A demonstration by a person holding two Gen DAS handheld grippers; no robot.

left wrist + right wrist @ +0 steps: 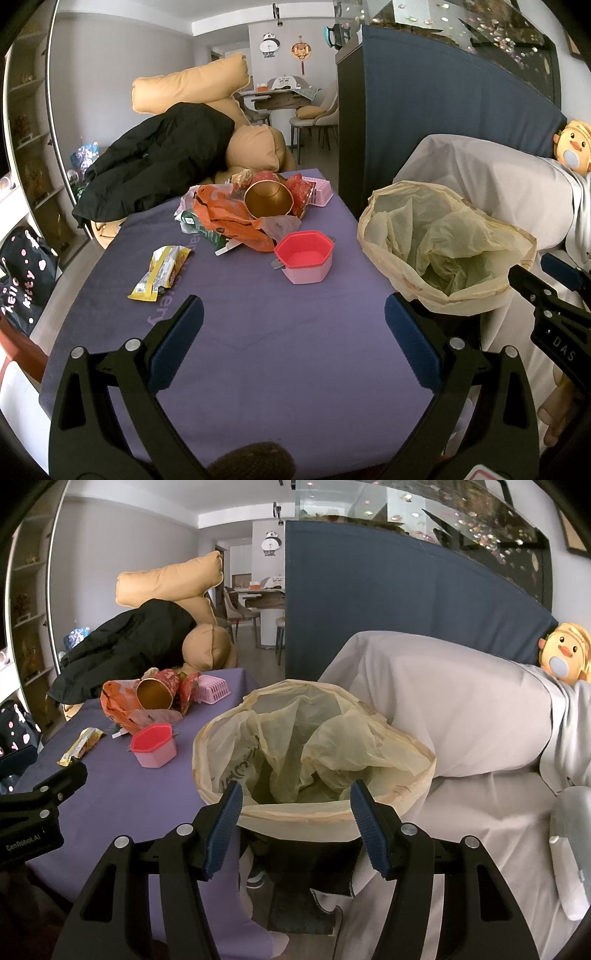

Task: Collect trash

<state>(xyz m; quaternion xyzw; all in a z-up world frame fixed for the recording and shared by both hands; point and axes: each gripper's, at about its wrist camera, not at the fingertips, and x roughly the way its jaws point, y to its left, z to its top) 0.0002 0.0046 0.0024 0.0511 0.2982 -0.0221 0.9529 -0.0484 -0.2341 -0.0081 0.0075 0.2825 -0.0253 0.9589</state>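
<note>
While both grippers gape, trash [255, 214] litters the table [280, 332].

"Hello Kitty" is printed in pink on the black bag [26, 280] at the left edge of the left wrist view. "DAS" is read on the right gripper [565, 349] body at that view's right edge. "GenRobot.AI" is marked on the left gripper [27, 843] body in the right wrist view. Purple lettering ending "ery" is seen on the tablecloth [157, 314]; the rest is covered. Writing on the snack wrapper [162, 273] and trash bag [240, 771] is illegible.
</note>
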